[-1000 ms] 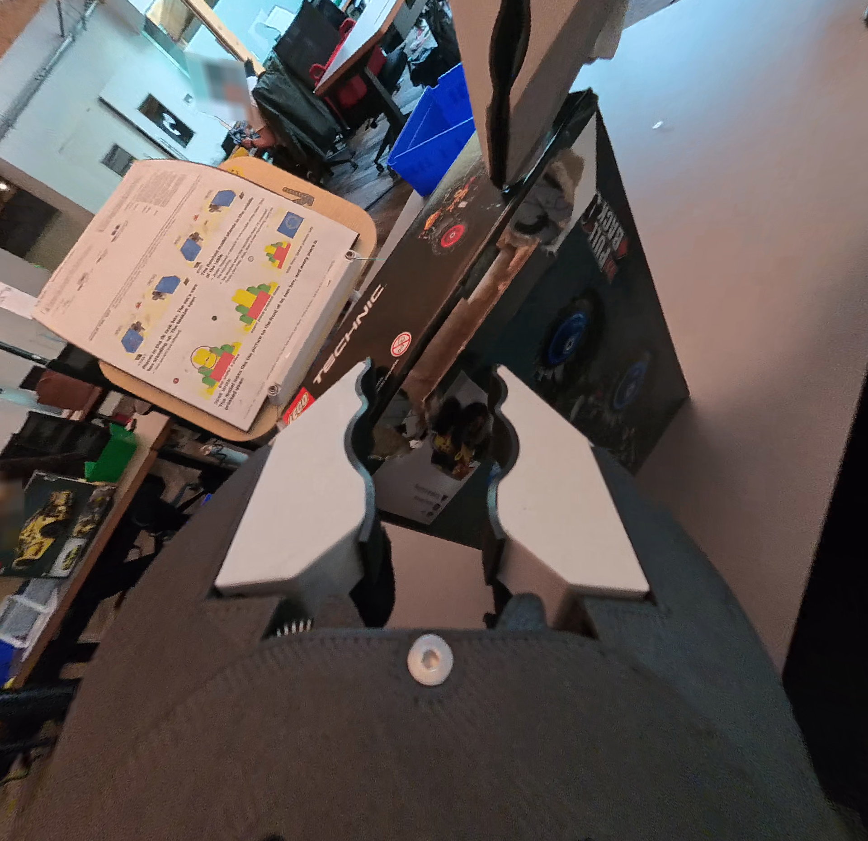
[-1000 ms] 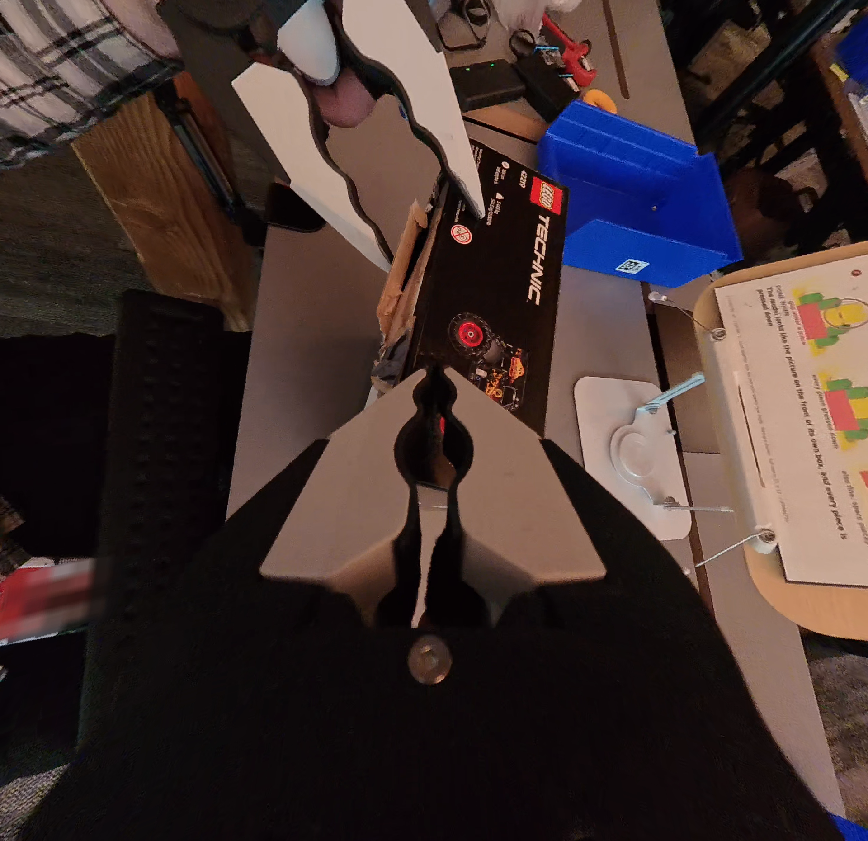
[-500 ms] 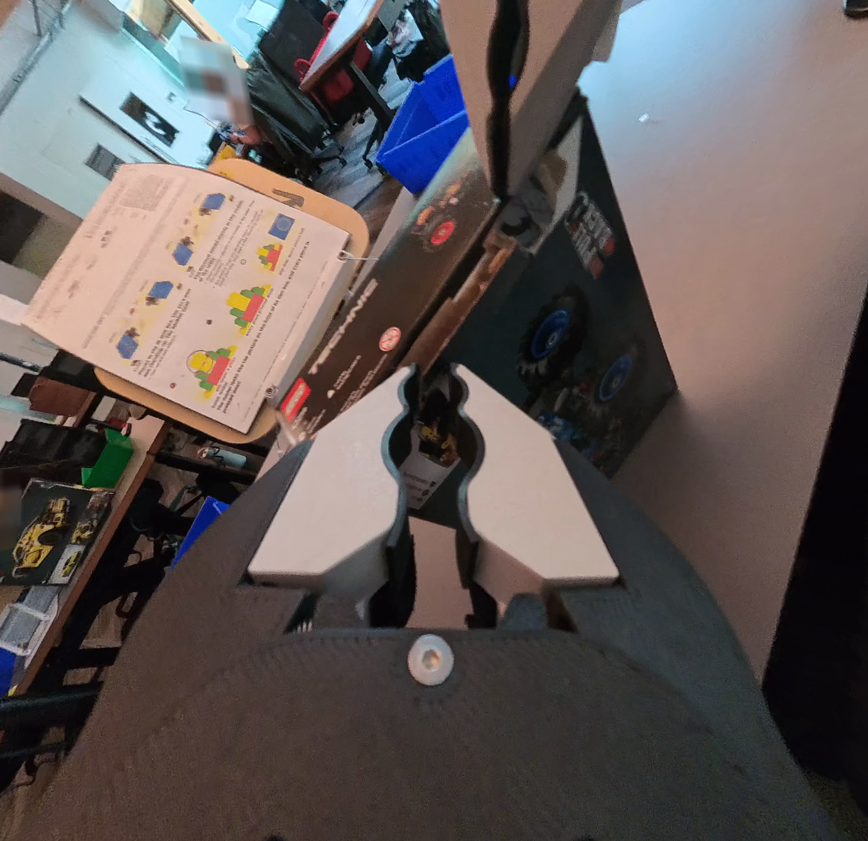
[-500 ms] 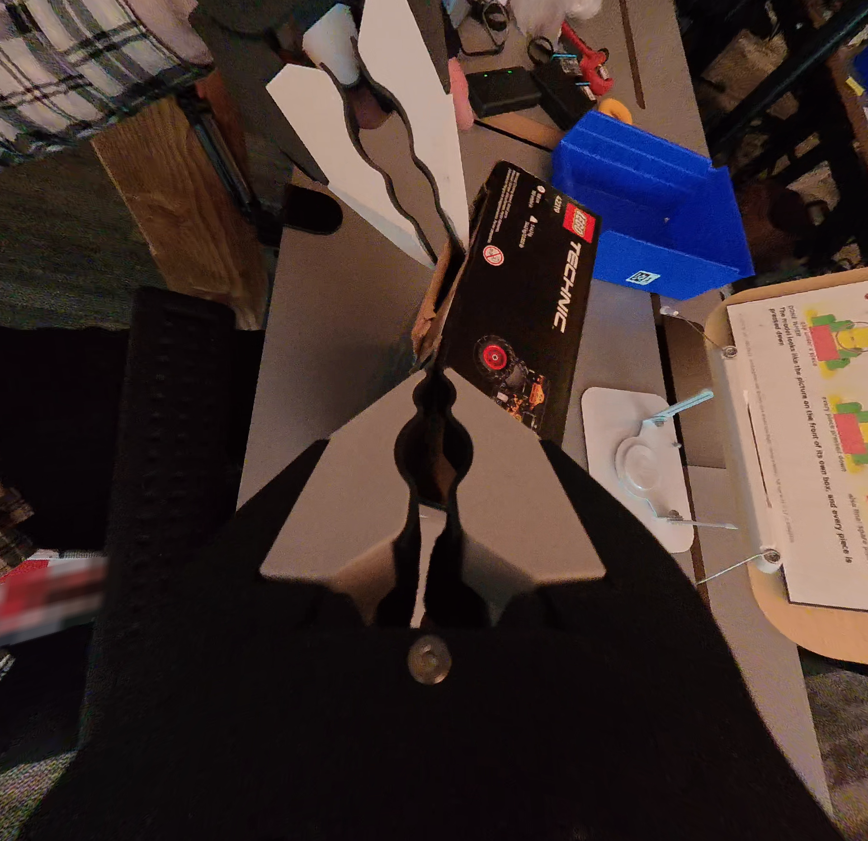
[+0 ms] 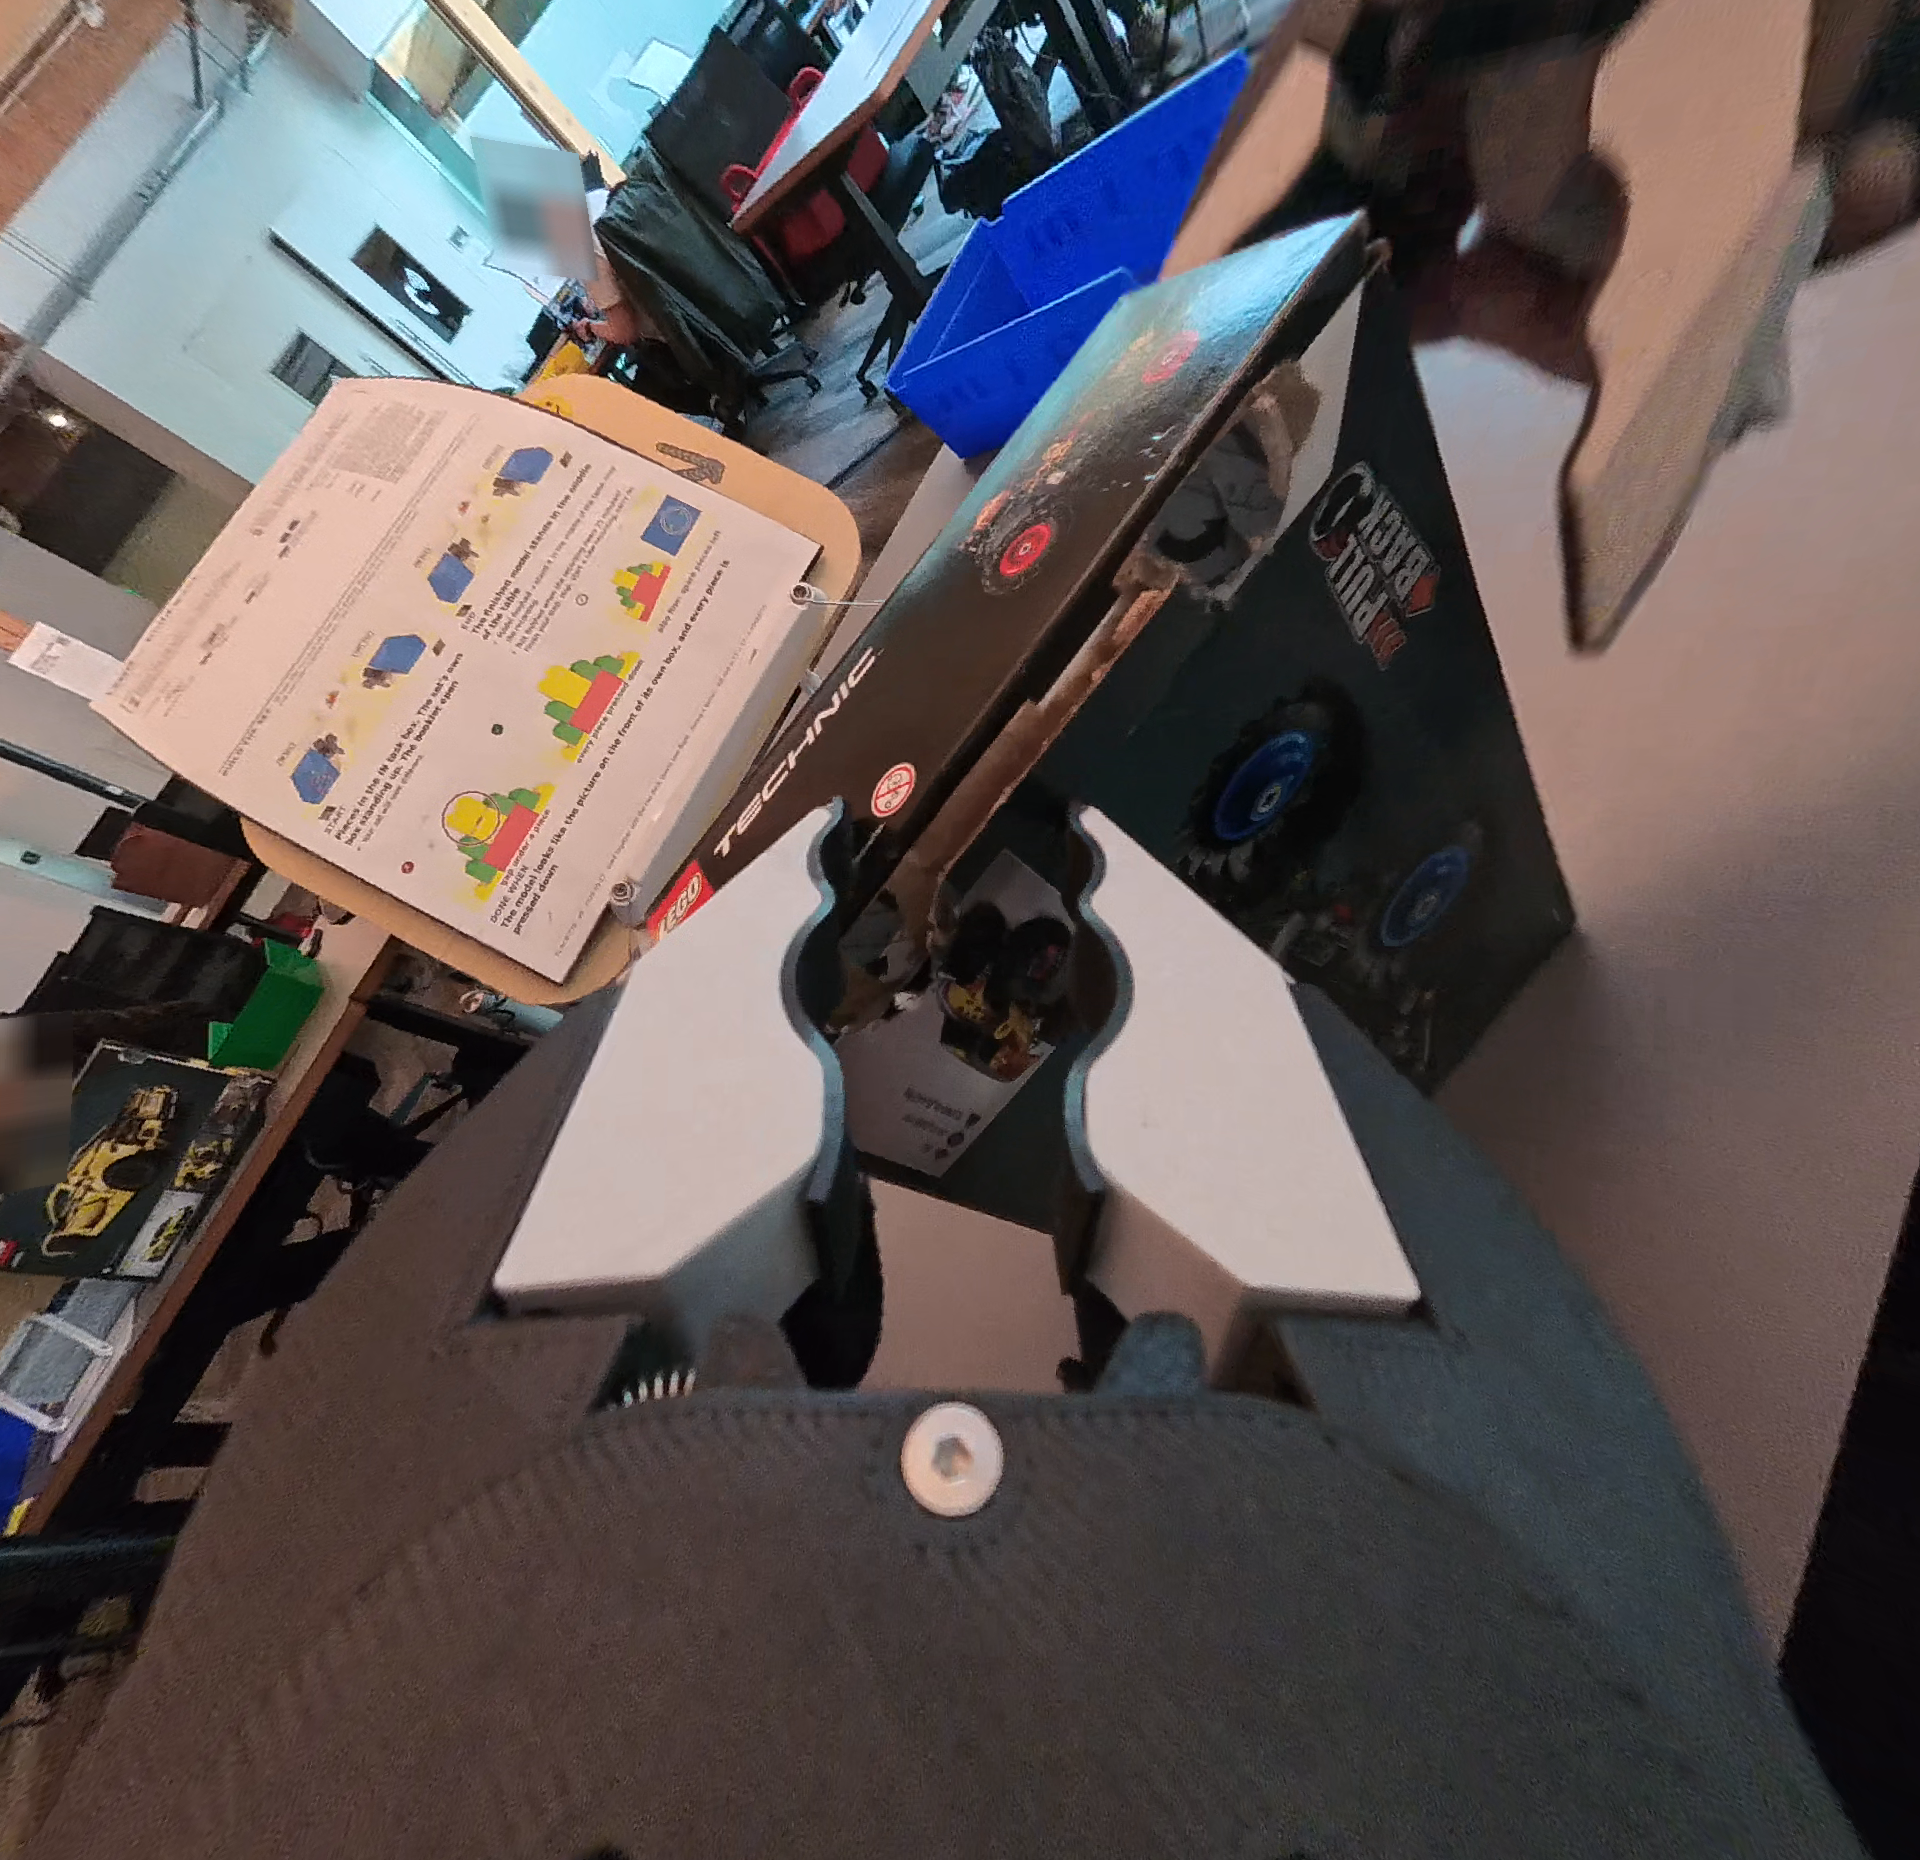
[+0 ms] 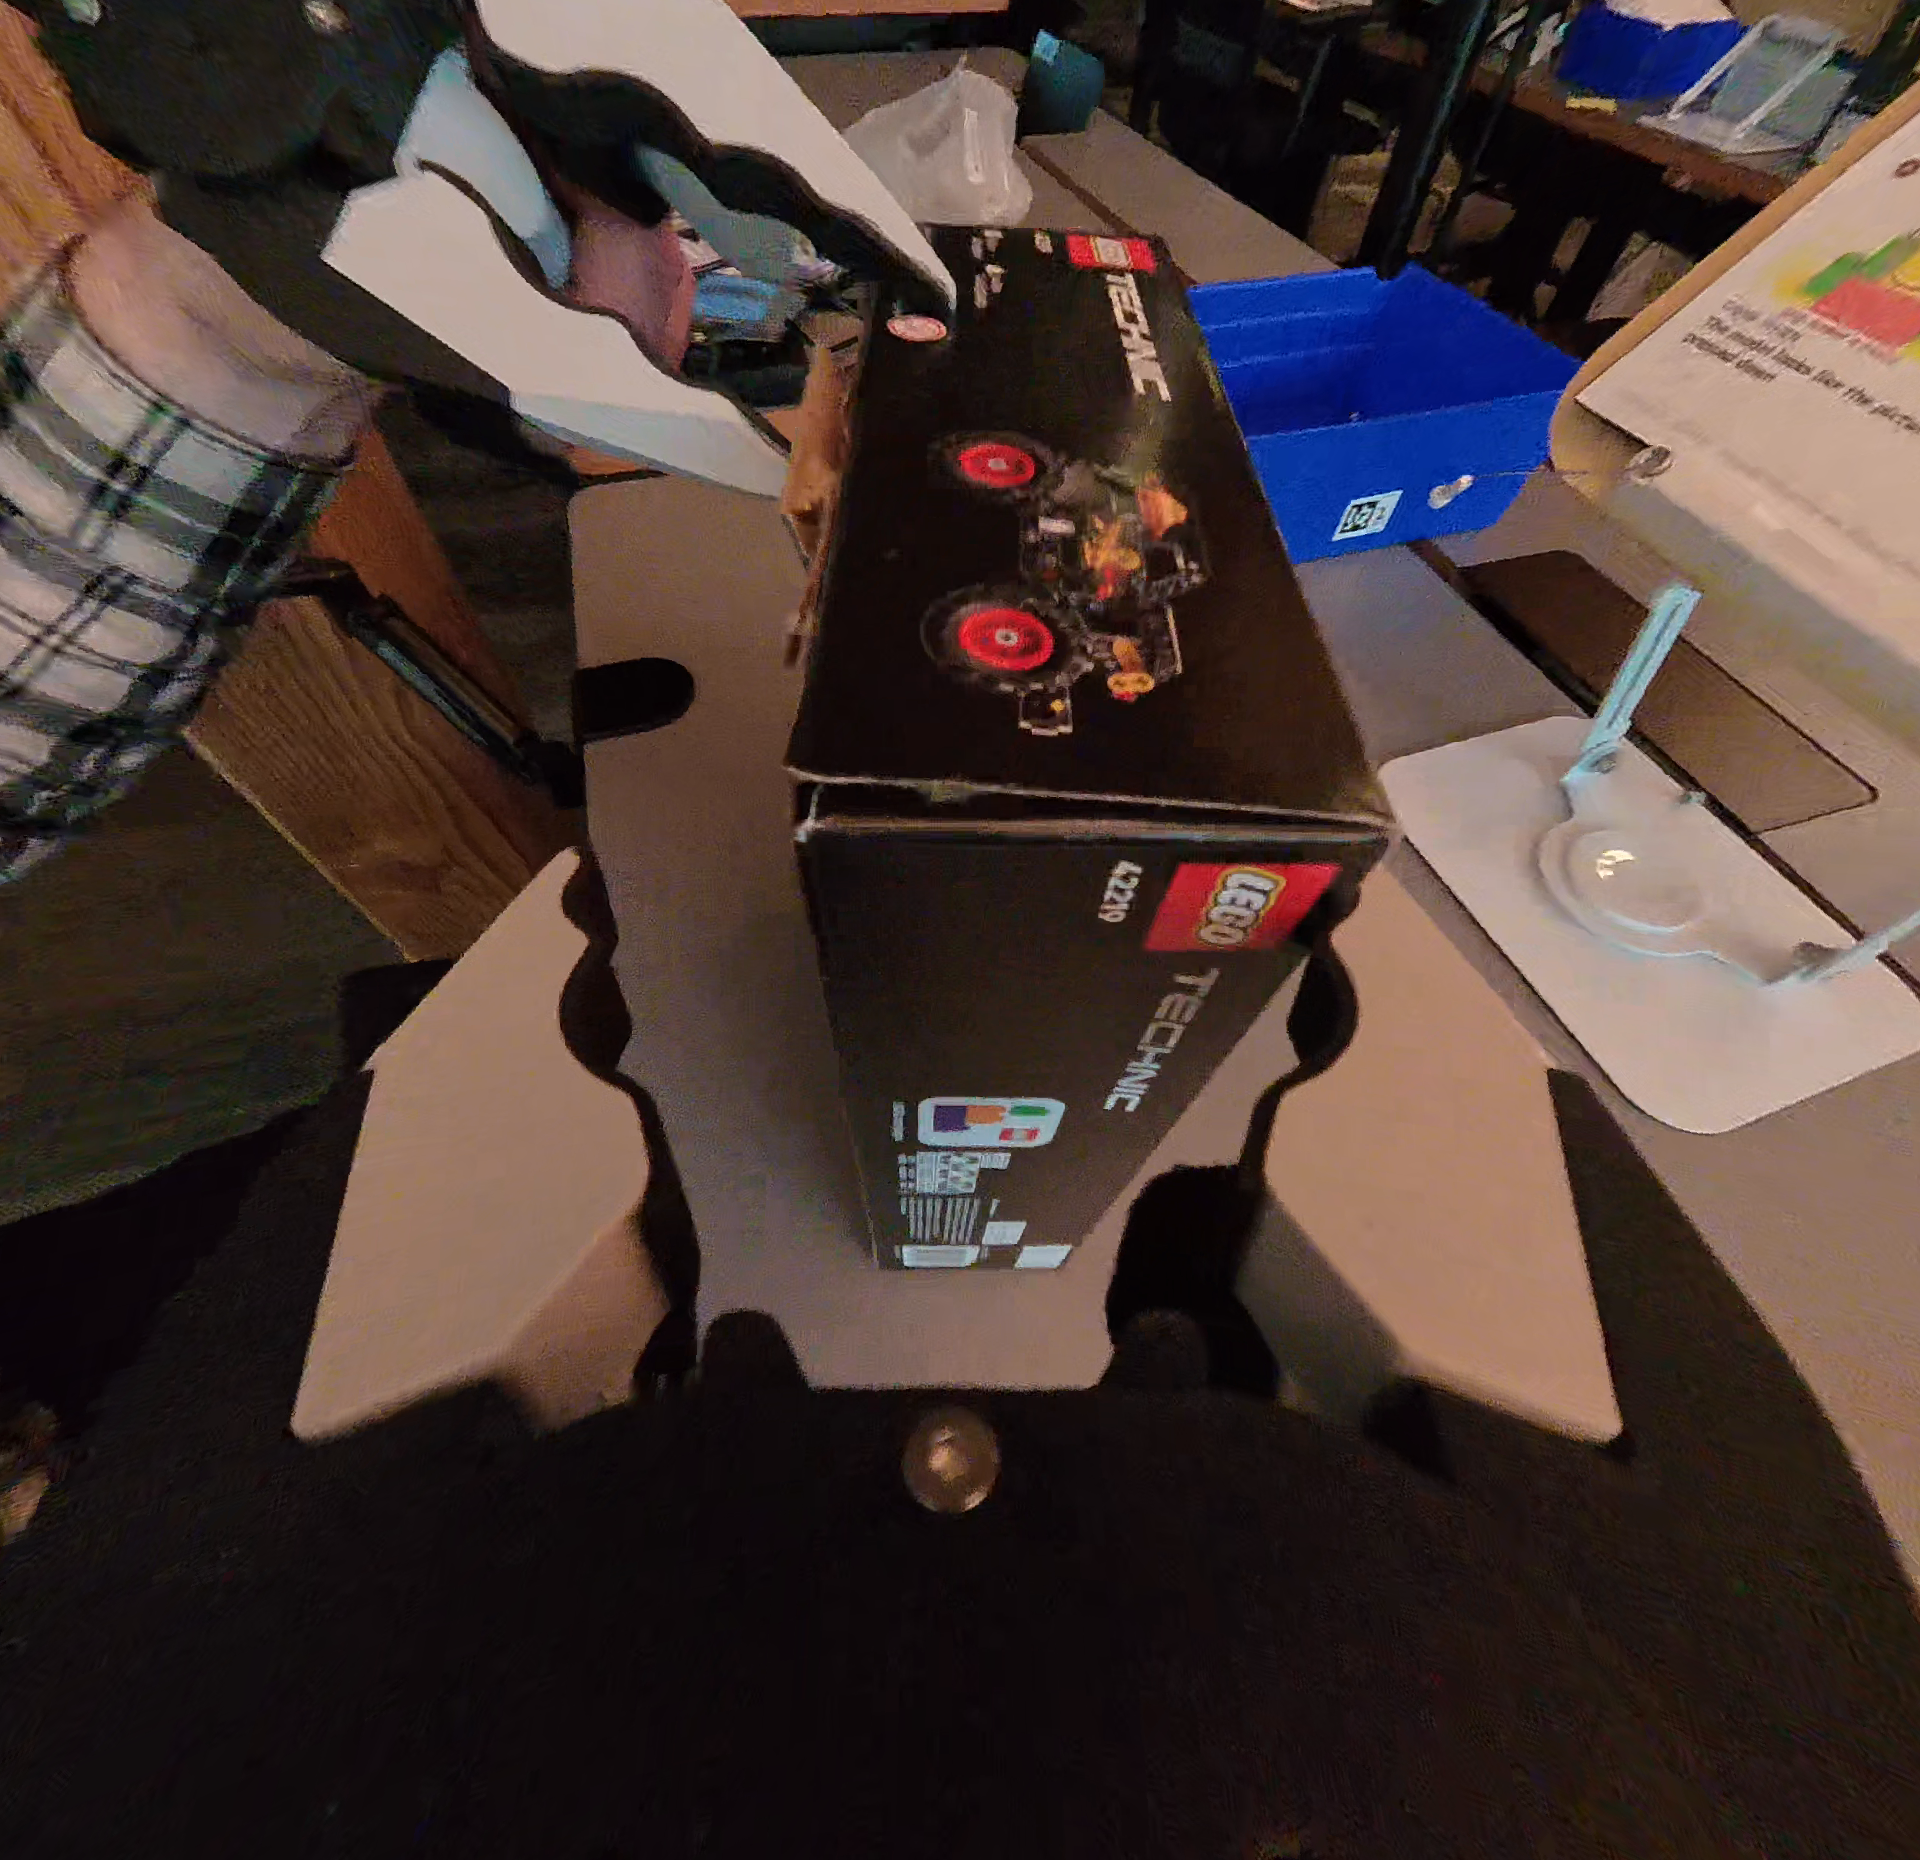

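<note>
1. A blue bin (image 6: 1382,428) stands open on the grey desk (image 6: 686,605); all places below are told from it, as the right wrist view shows them.
2. Just right of the bin, a tan board (image 5: 821,522) leans and carries a printed instruction sheet (image 5: 468,667) with coloured brick pictures.
3. Nearer than the bin and to its right lies a white base plate (image 6: 1662,1041) with a clear disc and a wire clip.
4. Beyond the bin, to its left, sits a crumpled clear plastic bag (image 6: 945,148).
5. Well left of the bin, off the desk, are a wooden cabinet (image 6: 343,750) and a plaid sleeve (image 6: 114,522).
</note>
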{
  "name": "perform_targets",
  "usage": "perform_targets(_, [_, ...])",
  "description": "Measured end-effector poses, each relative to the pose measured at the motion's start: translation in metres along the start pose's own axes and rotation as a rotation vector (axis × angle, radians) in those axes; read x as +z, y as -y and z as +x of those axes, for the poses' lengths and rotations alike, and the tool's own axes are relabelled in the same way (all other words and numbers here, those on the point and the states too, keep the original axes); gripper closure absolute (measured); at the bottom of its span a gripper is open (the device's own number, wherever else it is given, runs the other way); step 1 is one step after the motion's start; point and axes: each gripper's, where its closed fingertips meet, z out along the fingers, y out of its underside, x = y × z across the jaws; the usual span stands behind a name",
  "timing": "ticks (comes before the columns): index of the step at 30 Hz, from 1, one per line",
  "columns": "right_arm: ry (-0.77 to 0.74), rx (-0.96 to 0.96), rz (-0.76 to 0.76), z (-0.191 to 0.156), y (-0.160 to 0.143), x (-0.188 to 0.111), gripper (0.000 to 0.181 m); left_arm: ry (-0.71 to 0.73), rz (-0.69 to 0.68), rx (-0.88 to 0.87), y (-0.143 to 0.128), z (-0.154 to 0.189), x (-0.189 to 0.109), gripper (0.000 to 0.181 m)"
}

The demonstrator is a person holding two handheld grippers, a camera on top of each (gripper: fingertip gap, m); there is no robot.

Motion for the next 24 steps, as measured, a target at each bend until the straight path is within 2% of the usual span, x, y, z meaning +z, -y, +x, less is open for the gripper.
perform_targets(2, [-0.089, -0.042, 0.029, 0.005, -0.01, 0.014, 0.047, 0.004, 0.043, -0.039, 0.001, 0.005, -0.004, 0.144])
perform_targets(4, [-0.184, -0.09, 0.051, 0.016, -0.017, 0.014, 0.076, 0.002, 0.081, -0.058, 0.003, 0.009, -0.011, 0.144])
perform_targets(6, [-0.124, 0.011, 0.074, 0.019, -0.025, 0.022, 0.05, -0.001, 0.096, -0.062, 0.006, 0.013, -0.018, 0.147])
perform_targets(10, [0.165, 0.104, 0.11, 0.001, -0.038, 0.039, 0.06, -0.005, 0.112, -0.059, 0.008, 0.017, -0.02, 0.15])
perform_targets(13, [0.2, 0.065, 0.138, -0.001, -0.039, 0.035, 0.072, -0.012, 0.152, -0.062, 0.01, 0.019, -0.022, 0.149])
perform_targets(19, [0.037, -0.033, 0.125, -0.008, -0.048, 0.019, 0.076, 0.011, 0.262, -0.034, 0.018, 0.034, -0.028, 0.15])
perform_targets(21, [-0.081, -0.125, 0.106, -0.014, -0.052, 0.01, 0.077, 0.014, 0.287, -0.044, 0.019, 0.047, -0.037, 0.151])
perform_targets(24, [-0.305, -0.335, 0.041, -0.029, -0.059, 0.0, 0.075, 0.021, 0.298, -0.102, 0.002, 0.074, -0.054, 0.154])
